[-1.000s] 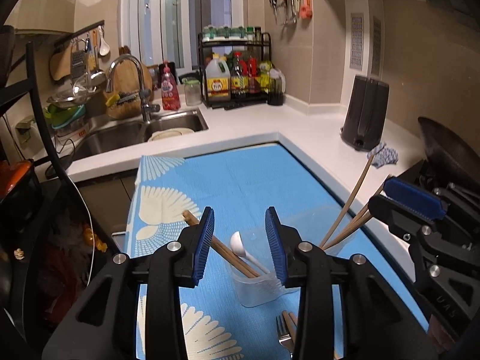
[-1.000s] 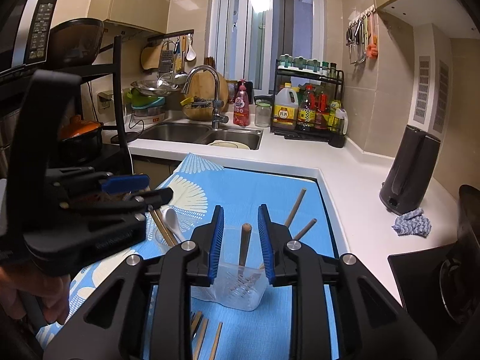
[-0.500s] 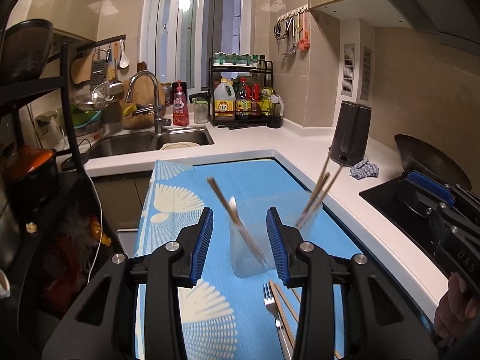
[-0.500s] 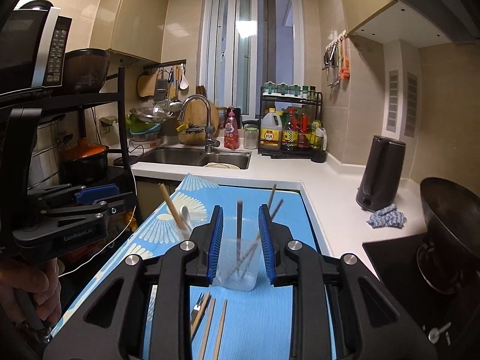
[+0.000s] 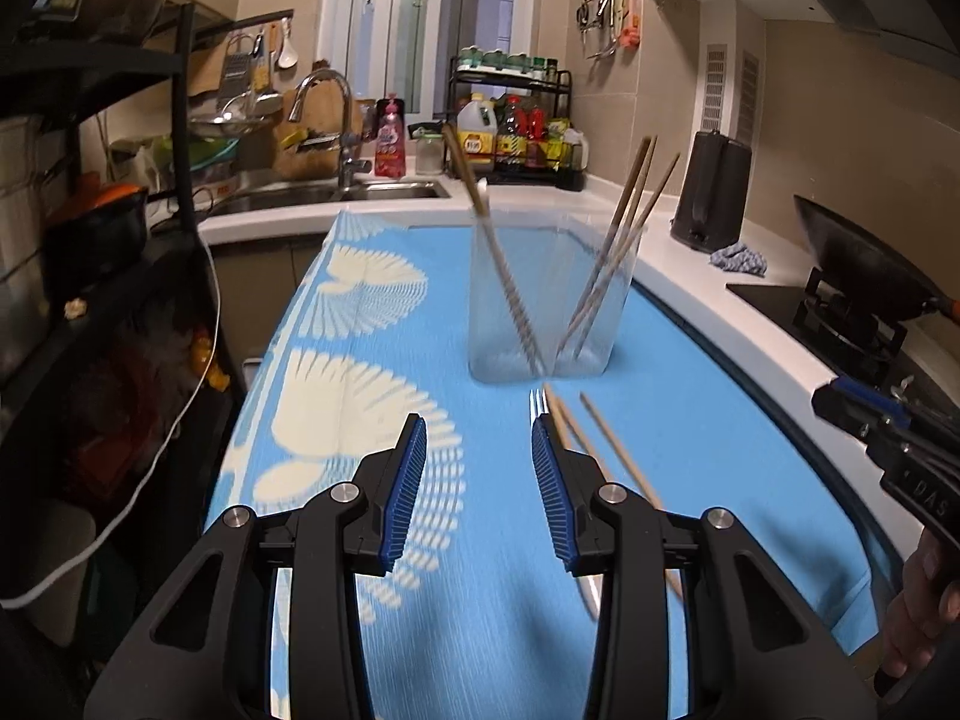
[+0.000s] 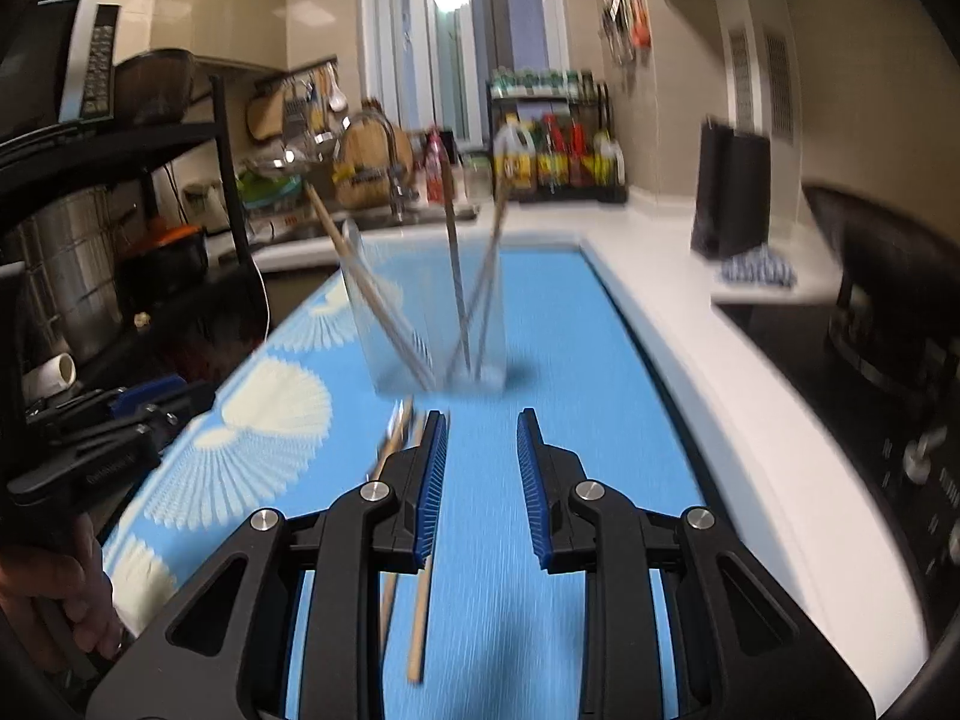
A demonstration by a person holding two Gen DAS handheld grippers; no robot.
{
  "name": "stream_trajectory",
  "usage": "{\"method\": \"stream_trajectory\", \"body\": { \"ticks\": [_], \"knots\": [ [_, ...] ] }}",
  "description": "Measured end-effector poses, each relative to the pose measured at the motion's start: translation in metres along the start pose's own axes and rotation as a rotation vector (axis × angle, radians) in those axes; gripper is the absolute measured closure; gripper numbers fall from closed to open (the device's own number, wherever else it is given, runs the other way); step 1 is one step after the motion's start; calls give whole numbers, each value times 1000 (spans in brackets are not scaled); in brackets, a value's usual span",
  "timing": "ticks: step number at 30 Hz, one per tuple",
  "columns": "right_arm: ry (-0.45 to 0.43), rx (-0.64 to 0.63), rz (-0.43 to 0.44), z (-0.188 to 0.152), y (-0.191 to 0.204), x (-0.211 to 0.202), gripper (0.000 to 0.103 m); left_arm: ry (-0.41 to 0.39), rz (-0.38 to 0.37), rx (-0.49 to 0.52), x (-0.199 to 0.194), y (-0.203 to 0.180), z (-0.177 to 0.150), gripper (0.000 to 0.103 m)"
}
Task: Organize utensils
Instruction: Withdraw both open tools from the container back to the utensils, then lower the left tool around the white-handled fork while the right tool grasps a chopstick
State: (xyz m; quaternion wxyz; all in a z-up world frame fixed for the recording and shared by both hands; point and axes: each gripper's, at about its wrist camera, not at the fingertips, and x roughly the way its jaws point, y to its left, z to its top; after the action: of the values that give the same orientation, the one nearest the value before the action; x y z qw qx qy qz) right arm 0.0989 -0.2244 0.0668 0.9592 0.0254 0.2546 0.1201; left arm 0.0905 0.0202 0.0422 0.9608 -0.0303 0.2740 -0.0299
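A clear plastic container [image 5: 543, 306] stands upright on the blue mat [image 5: 372, 396]; it holds several wooden chopsticks [image 5: 624, 234] and a white spoon [image 5: 483, 195]. It also shows, blurred, in the right wrist view [image 6: 429, 324]. A fork [image 5: 538, 408] and loose chopsticks [image 5: 618, 450] lie on the mat in front of it, also in the right wrist view [image 6: 420, 612]. My left gripper [image 5: 478, 480] is open and empty, short of the container. My right gripper [image 6: 480, 480] is open and empty, also short of it.
A sink with faucet [image 5: 336, 120] and a condiment rack [image 5: 516, 144] stand at the back. A black kettle [image 5: 714, 192] and a cloth [image 5: 739, 258] sit on the white counter at right. A wok [image 5: 864, 264] is on the stove. A black shelf rack [image 5: 90, 180] stands left.
Both grippers have drawn back and down from the container, which now stands farther ahead. The loose fork and chopsticks on the mat have come into view in front of it.
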Motion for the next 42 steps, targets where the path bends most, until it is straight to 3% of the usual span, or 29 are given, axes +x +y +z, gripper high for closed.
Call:
{"method": "stream_trajectory", "body": {
  "ticks": [5, 7, 13, 27, 38, 42],
  "knots": [
    [58, 22, 7, -39, -6, 13, 80, 48, -1, -27, 8, 1, -42, 78],
    [87, 48, 15, -53, -10, 19, 88, 66, -5, -41, 11, -1, -59, 81],
    [147, 54, 45, -82, -3, 28, 89, 63, -41, -38, 7, -17, -86, 82],
    [213, 4, 87, -91, 19, 48, 88, 145, -121, -96, 39, -38, -77, 82],
    [214, -6, 85, -94, 19, 48, 89, 203, -61, -63, 58, -56, -72, 81],
    [212, -4, 81, -95, 18, 47, 94, 206, -51, -47, 60, -58, -70, 82]
  ]
}}
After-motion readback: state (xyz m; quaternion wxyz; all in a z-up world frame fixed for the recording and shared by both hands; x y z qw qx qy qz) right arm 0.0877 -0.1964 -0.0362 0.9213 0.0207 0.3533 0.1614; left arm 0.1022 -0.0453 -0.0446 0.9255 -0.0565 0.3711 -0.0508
